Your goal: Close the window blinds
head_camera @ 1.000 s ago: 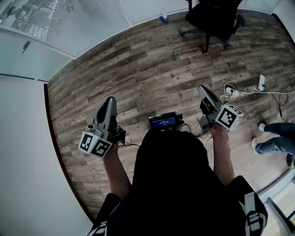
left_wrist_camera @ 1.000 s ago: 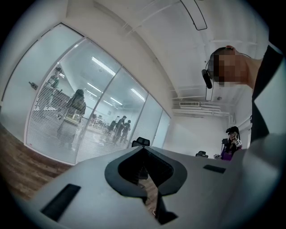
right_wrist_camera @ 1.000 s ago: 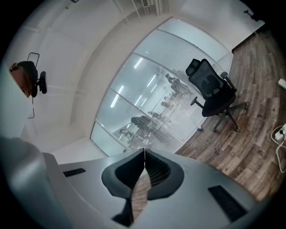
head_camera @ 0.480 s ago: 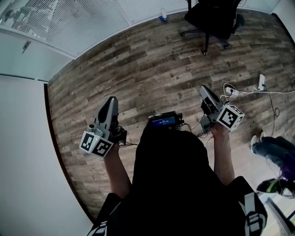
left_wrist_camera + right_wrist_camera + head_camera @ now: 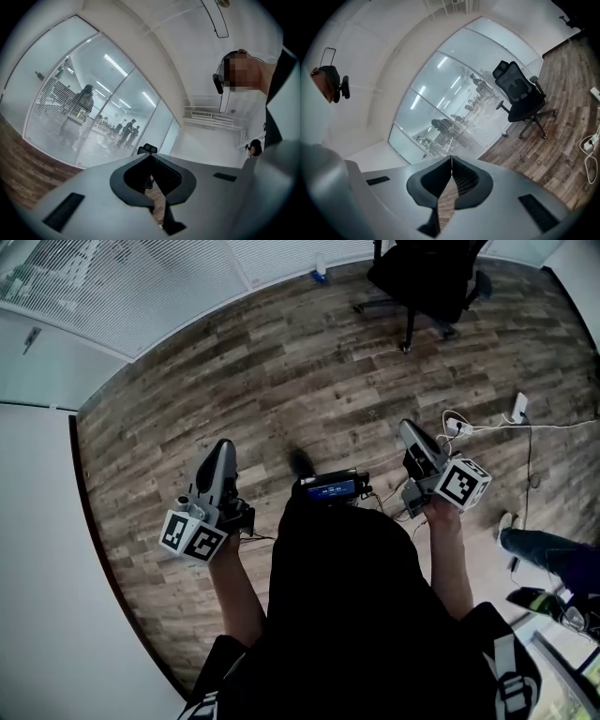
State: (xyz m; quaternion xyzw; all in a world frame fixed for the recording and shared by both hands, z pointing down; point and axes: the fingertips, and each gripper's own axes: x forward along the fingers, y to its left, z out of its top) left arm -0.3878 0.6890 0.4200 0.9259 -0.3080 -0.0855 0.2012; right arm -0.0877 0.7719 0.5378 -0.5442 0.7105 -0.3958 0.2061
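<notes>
Left gripper (image 5: 222,448): fingers were closed together, holding nothing.
Right gripper (image 5: 409,427): fingers were closed too, empty.
Blinds (image 5: 141,287): hung on the glass wall across the floor (image 5: 309,371), well apart from both grippers.

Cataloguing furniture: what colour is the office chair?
Black chair, clearest in the right gripper view.

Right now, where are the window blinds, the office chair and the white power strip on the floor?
window blinds (image 5: 141,287), head view, middle of the white slats.
office chair (image 5: 427,273), head view, on its black seat.
white power strip (image 5: 517,408), head view, middle of its body.
</notes>
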